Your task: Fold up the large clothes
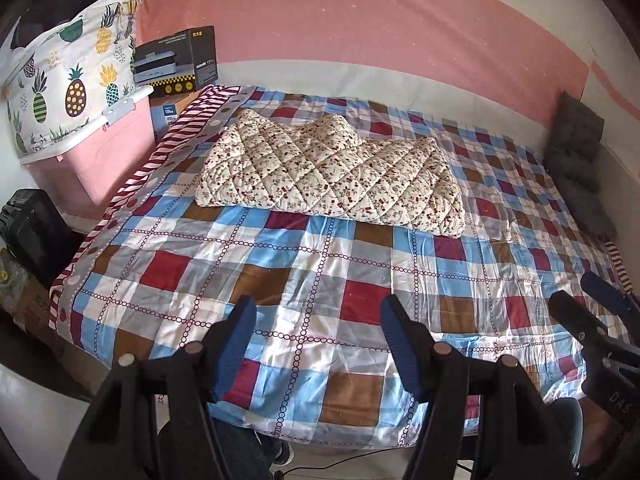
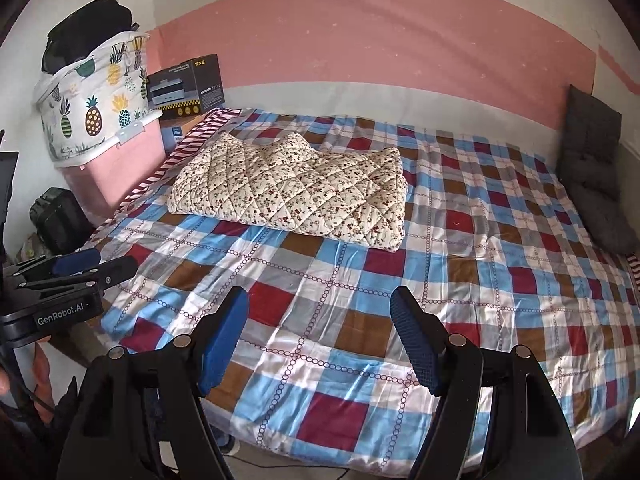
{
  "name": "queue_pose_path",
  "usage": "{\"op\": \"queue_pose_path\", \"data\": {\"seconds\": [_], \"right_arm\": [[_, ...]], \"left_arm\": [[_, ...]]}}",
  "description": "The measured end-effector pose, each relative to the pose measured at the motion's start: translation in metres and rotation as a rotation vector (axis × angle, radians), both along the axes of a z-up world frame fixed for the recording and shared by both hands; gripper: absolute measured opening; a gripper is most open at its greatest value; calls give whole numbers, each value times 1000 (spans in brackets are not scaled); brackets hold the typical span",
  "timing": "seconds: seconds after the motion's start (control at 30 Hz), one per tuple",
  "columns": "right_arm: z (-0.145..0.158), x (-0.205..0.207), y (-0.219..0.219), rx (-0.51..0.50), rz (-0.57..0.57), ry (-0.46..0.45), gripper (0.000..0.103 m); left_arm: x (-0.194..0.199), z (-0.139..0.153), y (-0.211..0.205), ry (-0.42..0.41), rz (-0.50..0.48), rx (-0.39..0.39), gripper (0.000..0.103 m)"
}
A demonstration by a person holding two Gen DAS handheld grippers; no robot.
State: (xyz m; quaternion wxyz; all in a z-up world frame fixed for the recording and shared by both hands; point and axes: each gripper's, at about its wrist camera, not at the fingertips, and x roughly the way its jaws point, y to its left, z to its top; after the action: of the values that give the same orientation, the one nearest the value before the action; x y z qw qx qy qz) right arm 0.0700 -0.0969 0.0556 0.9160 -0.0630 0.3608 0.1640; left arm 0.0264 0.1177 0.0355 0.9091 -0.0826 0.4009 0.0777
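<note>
Bedroom, pink wall (image 1: 360, 32), plaid bed (image 1: 320, 280). Left gripper (image 1: 318, 340) and right gripper (image 2: 320, 336) hover side by side over the near bed edge, jaws wide apart, nothing between them. Quilt (image 1: 332, 176) lies folded at 12 o'clock from both, mid-bed, well apart from the pads. Long axis runs 9 to 3, slightly tilted; thick folded edge faces the grippers. Judged: fold looks done or between folds. Next: reach forward, grab near edge or corners.
</note>
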Motion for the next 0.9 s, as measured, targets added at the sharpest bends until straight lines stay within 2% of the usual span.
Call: {"op": "queue_pose_path", "data": {"seconds": [0.9], "right_arm": [[-4, 1, 4, -5, 12, 15, 73]], "left_arm": [[-6, 8, -1, -24, 22, 27, 66]]}}
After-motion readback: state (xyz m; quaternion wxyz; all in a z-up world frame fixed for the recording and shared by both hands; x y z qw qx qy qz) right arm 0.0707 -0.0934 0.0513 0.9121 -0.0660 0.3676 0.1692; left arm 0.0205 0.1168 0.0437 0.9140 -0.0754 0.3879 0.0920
